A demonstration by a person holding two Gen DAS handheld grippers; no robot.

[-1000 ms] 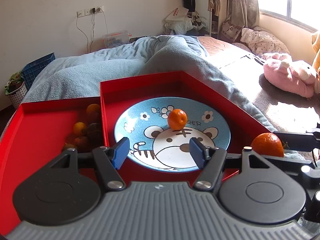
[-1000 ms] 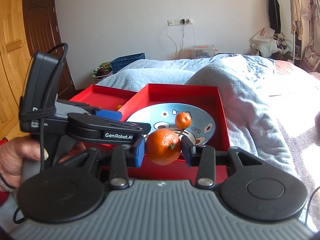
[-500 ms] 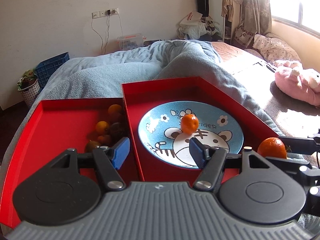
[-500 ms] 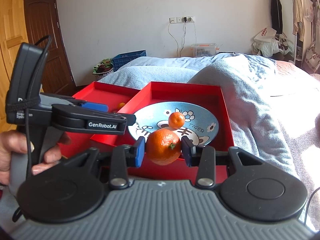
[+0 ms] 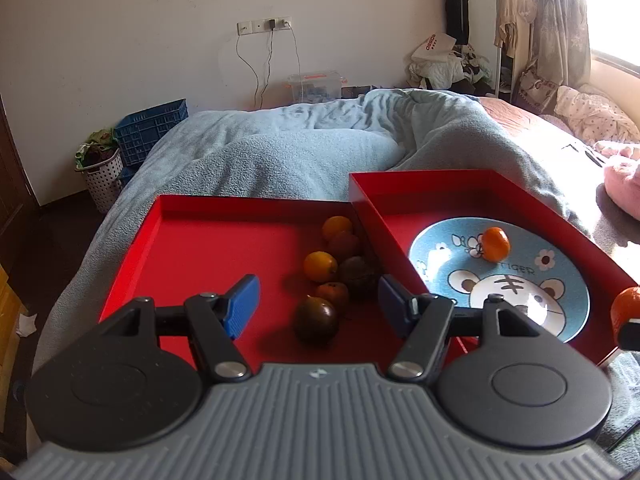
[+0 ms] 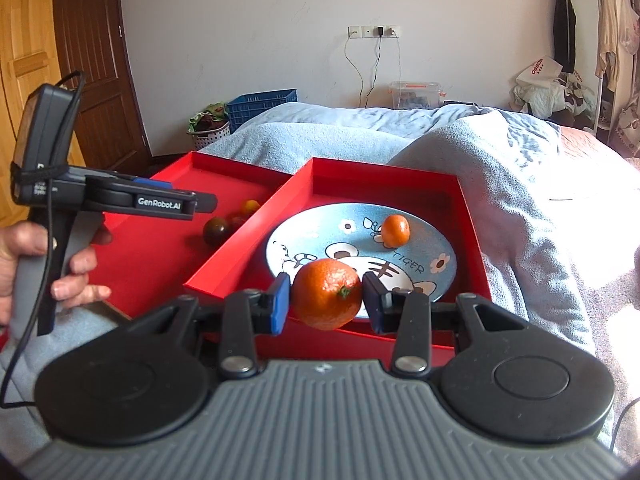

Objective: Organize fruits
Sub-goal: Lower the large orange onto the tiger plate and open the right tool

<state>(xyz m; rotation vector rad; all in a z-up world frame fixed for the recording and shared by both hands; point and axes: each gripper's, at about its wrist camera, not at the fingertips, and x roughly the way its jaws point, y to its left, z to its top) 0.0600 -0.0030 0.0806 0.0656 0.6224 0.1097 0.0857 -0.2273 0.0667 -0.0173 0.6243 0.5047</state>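
Two red trays lie side by side on the bed. The left tray (image 5: 192, 256) holds a cluster of small oranges (image 5: 320, 266) and dark round fruits (image 5: 316, 320). My left gripper (image 5: 316, 304) hovers open just above and in front of this cluster, nothing between its blue pads. In the right tray (image 6: 468, 216) sits a blue tiger plate (image 6: 440, 240) with one small orange (image 6: 395, 230) on it. My right gripper (image 6: 324, 300) is shut on a larger orange (image 6: 326, 292), held above the plate's near rim. This held orange (image 5: 626, 308) peeks in at the left wrist view's right edge.
A person's hand (image 6: 76, 264) holds the left gripper's handle beside the left tray. A rumpled blue-grey blanket (image 5: 320, 148) surrounds the trays. A blue crate (image 5: 152, 128) and a dotted basket (image 5: 100, 172) stand by the wall. A pink plush toy (image 5: 624, 184) lies at the right.
My left gripper has swung left, from facing the tiger plate to facing the fruit cluster in the left tray. The right gripper keeps its orange and has edged slightly closer to the plate.
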